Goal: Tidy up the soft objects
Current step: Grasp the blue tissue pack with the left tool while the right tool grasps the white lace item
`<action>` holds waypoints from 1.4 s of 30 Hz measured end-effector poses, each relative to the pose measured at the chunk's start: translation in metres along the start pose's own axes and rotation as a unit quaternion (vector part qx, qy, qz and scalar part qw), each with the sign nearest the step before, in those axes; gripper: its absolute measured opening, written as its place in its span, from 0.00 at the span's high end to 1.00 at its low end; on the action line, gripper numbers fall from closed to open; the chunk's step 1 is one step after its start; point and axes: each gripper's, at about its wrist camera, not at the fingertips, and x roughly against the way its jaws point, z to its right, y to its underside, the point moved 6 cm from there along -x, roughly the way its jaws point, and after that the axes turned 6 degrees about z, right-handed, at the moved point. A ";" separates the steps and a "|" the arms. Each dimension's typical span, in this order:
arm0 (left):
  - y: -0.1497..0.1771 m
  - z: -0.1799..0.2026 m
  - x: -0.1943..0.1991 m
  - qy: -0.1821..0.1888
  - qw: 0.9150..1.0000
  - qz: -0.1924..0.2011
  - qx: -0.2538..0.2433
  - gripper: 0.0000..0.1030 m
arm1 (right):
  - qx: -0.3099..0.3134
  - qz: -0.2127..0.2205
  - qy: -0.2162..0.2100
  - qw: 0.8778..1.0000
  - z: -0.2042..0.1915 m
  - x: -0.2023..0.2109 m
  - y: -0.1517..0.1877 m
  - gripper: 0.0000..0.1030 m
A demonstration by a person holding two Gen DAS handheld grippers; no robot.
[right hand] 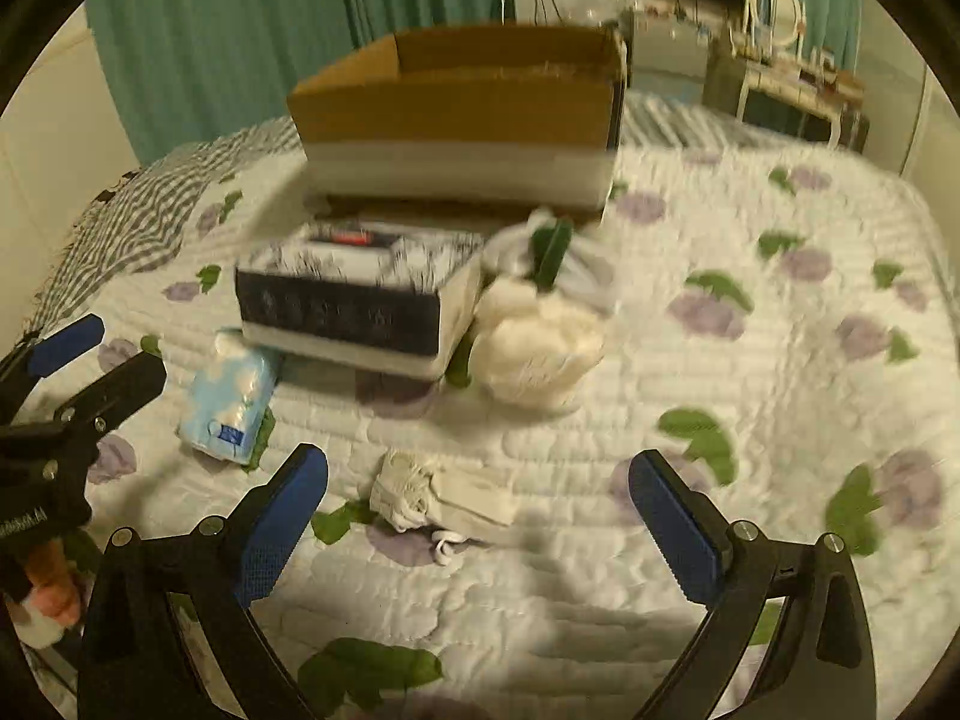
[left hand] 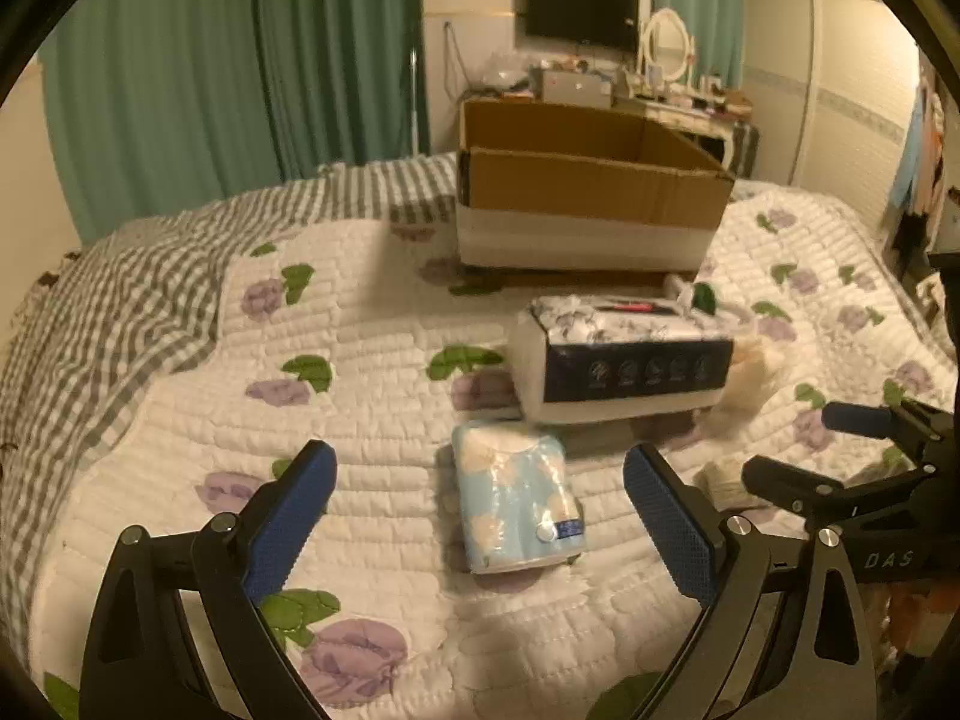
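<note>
A light-blue tissue pack [left hand: 519, 495] lies on the quilted bed between the blue pads of my open, empty left gripper [left hand: 480, 507]. Behind it sits a large white and navy tissue pack [left hand: 621, 363], then an open cardboard box [left hand: 585, 189]. In the right wrist view my open, empty right gripper [right hand: 480, 516] hovers over a small white cloth bundle [right hand: 441, 498]. The blue pack [right hand: 231, 399], the navy pack [right hand: 354, 303], a cream plush item [right hand: 537, 348] and the box [right hand: 462, 114] lie beyond. The right gripper [left hand: 804, 450] also shows in the left wrist view, and the left gripper [right hand: 102, 348] in the right wrist view.
A floral quilt [left hand: 372, 360] covers the bed over a grey striped sheet [left hand: 120, 300]. Green curtains [left hand: 210, 60] hang at the back left. A cluttered dresser with a mirror [left hand: 666, 45] and a wall television [left hand: 582, 12] stand behind the bed.
</note>
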 end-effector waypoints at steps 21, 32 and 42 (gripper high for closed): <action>0.023 0.006 -0.037 0.022 0.997 -0.066 0.020 0.05 | 0.028 -0.004 0.005 1.000 -0.008 -0.009 0.001 0.43; 0.038 0.007 -0.055 0.024 0.994 -0.100 0.031 0.51 | 0.022 0.001 -0.009 1.000 -0.007 -0.002 -0.001 0.42; 0.021 0.013 -0.006 0.023 0.998 -0.050 0.030 0.52 | 0.008 0.023 -0.022 0.999 -0.004 0.022 -0.007 0.42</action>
